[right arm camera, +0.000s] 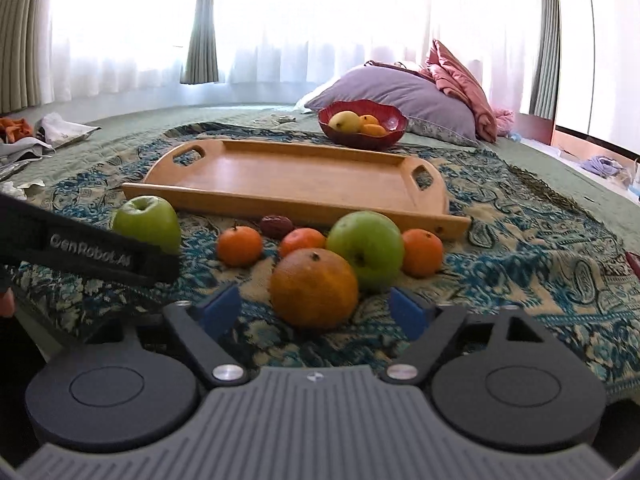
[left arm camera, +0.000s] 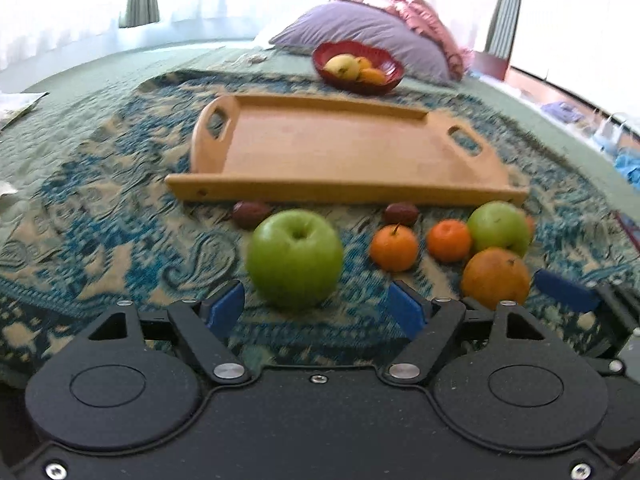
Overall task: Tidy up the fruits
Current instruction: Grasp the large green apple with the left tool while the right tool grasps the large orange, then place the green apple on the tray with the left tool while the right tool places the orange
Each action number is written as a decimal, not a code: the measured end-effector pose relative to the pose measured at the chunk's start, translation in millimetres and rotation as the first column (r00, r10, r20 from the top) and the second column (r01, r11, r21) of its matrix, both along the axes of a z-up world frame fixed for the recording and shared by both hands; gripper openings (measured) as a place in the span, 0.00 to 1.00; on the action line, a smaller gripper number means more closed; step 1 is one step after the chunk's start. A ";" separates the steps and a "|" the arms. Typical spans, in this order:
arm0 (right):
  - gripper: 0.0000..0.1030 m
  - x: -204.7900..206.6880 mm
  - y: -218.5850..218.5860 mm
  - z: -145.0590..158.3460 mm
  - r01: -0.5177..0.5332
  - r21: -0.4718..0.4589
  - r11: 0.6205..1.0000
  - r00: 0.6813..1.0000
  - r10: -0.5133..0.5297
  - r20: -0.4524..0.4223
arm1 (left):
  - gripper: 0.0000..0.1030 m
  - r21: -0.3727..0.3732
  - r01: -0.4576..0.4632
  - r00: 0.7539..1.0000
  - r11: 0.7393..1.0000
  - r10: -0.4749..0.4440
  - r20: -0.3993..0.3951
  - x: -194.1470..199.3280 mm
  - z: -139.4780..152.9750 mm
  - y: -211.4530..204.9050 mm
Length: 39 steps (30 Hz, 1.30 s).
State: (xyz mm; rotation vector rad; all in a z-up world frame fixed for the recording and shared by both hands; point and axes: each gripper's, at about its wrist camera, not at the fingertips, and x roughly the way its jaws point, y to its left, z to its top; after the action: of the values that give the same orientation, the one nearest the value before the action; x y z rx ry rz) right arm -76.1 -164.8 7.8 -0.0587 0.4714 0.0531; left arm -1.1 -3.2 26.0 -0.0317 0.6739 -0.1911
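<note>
An empty wooden tray [left arm camera: 344, 152] [right arm camera: 296, 176] lies on a patterned blue cloth. In front of it lie loose fruits. My left gripper [left arm camera: 316, 308] is open, just short of a green apple [left arm camera: 295, 257] [right arm camera: 147, 220]. My right gripper [right arm camera: 316, 310] is open, just short of a large orange [right arm camera: 314, 287] [left arm camera: 495, 278]. Behind it are a second green apple [right arm camera: 366, 248] [left arm camera: 499, 229], small tangerines [right arm camera: 239, 246] [right arm camera: 422, 252] [left arm camera: 394, 247] and dark dates [right arm camera: 277, 225] [left arm camera: 251, 213]. The left gripper's body [right arm camera: 80, 250] shows at the left of the right wrist view.
A red bowl [left arm camera: 358, 65] [right arm camera: 362, 123] with yellow and orange fruits stands behind the tray. A purple pillow [left arm camera: 360, 30] [right arm camera: 396, 98] and pink cloth [right arm camera: 460, 76] lie beyond it. Papers and clothes [right arm camera: 36, 136] lie at the far left.
</note>
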 end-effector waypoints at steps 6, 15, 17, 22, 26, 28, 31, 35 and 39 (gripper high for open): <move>0.65 11.6 -1.1 -5.3 0.023 0.017 1.000 1.000 -0.023 -0.001 | 0.66 -0.057 -0.043 0.999 0.997 0.043 -0.005 15.4 -7.9 6.5; 0.52 -0.9 -7.2 -5.2 0.009 0.091 0.996 0.998 -0.014 0.054 | 0.52 0.010 -0.051 0.997 0.999 0.051 0.055 13.8 -13.0 2.3; 0.52 -5.4 -7.0 0.5 0.014 0.088 0.996 0.997 -0.021 0.075 | 0.52 -0.007 -0.043 0.997 0.999 0.044 0.059 15.2 -10.7 4.4; 0.52 -4.9 -16.1 22.5 0.018 0.104 0.994 0.989 -0.033 0.143 | 0.52 -0.009 -0.045 0.994 0.999 0.045 0.104 20.8 2.3 2.8; 0.52 14.2 -26.4 39.7 0.030 0.107 0.994 0.984 -0.048 0.171 | 0.52 -0.023 -0.035 0.987 0.999 0.038 0.154 33.6 22.4 2.2; 0.52 29.4 -33.4 48.2 0.030 0.113 0.993 0.984 -0.049 0.169 | 0.52 -0.037 -0.033 0.985 0.999 0.038 0.165 46.2 33.8 2.2; 0.52 60.8 -44.7 57.9 0.024 0.126 0.992 0.989 -0.042 0.142 | 0.52 -0.040 -0.028 0.983 0.999 0.035 0.181 72.3 47.3 2.6; 0.52 106.5 -58.1 59.0 0.039 0.130 0.991 0.996 -0.049 0.077 | 0.52 -0.068 -0.032 0.989 0.997 0.041 0.140 113.3 51.3 6.9; 0.52 151.0 -68.6 46.7 0.047 0.145 0.988 0.999 -0.047 -0.002 | 0.52 -0.063 -0.042 0.995 0.997 0.047 0.087 150.7 38.8 9.3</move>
State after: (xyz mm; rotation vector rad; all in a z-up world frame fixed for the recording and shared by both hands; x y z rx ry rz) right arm 74.9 -233.3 54.6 0.0951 0.4658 0.0411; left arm 149.6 6.1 64.8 -0.0960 0.5788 -0.1693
